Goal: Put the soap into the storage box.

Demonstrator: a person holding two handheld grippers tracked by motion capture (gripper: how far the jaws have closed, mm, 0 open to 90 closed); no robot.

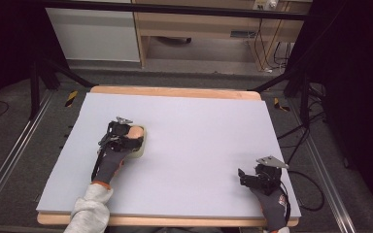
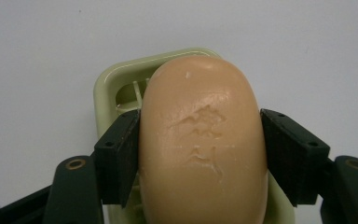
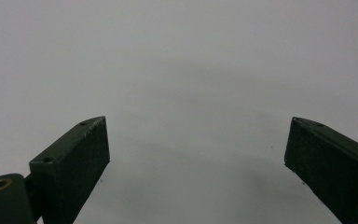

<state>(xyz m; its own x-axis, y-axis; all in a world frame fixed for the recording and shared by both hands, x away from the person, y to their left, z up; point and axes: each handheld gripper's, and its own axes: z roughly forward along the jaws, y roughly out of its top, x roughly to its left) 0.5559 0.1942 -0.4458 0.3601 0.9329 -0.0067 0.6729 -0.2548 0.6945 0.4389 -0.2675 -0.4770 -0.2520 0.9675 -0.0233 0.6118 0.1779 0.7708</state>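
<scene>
A tan oval bar of soap (image 2: 203, 144) is clamped between the two black jaws of my left gripper (image 2: 200, 158), directly over a pale green soap dish (image 2: 116, 84). Whether the soap rests in the dish or hangs just above it, I cannot tell. In the high view the left gripper (image 1: 126, 138) holds the soap (image 1: 135, 132) at the dish (image 1: 143, 145), left of the table's middle. My right gripper (image 3: 196, 158) is open above bare white surface, nothing between its jaws. The high view places the right gripper (image 1: 255, 177) near the front right corner.
A white sheet (image 1: 199, 141) covers the wooden table (image 1: 175, 91). Dark tripod legs (image 1: 34, 87) and cables (image 1: 311, 174) stand around the table on the floor. A wooden desk (image 1: 199, 24) is behind.
</scene>
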